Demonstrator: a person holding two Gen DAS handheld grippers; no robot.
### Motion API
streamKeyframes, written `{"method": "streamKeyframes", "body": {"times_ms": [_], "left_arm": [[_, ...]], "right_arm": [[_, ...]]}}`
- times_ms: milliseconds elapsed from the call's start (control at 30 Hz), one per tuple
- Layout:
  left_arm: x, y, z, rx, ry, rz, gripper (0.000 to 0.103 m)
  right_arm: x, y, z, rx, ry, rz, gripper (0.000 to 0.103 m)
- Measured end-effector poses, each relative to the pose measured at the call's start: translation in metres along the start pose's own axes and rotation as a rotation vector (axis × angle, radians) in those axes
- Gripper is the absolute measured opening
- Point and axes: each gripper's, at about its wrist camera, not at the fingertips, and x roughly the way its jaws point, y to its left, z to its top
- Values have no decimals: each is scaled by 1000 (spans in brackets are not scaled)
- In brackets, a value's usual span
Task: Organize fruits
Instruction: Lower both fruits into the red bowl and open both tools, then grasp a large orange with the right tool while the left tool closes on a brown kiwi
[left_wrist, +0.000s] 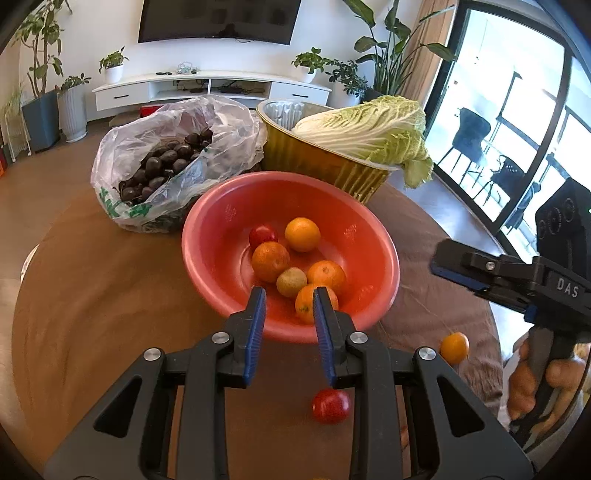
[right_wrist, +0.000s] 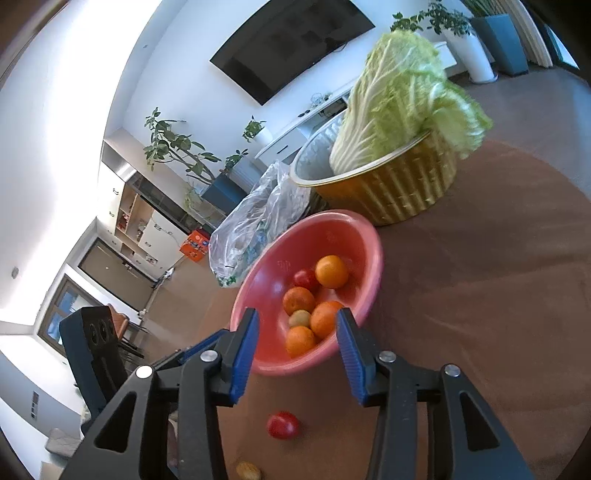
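Your left gripper (left_wrist: 289, 295) is narrow and empty, poised over the red bowl's (left_wrist: 221, 236) near rim. Your right gripper (right_wrist: 297, 325) stands half open, holding nothing; a loose tomato (right_wrist: 282, 424) waits just below its jaws.

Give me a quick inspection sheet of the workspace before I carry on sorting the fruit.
Surface: round brown table, bare wood around the bowl.
Job's things: red bowl holding four oranges, one red fruit and one small greenish fruit; loose red fruit and loose orange on the table near the grippers; a small yellowish fruit at the right wrist view's bottom edge.
Clutter: plastic bag of dark fruits; gold foil tub with a cabbage lying across it.
Grippers: left gripper holds nothing, jaws narrow; right gripper open, empty.
Cables: nothing seen.
Surroundings: wall television, potted plants, glass doors.
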Motion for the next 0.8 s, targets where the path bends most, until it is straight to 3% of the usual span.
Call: {"method": "streamKeyframes", "body": {"times_ms": [133,367,567,800], "left_arm": [[-10,-3,-18,18,9,3,25],[-20,-8,-52,20,40,-7,25],[-29,-15,-78,24,68,-17,25],[-42,-25,-104,51,96,-27,25]], "right_arm": [[-26,-8,-15,-20,-10,-50,54],[-59,-31,-48,-58,26,-212,54],[-48,-37,-66,-131,111,-345,54],[-38,-39,-71,-183,143,-418,54]]}}
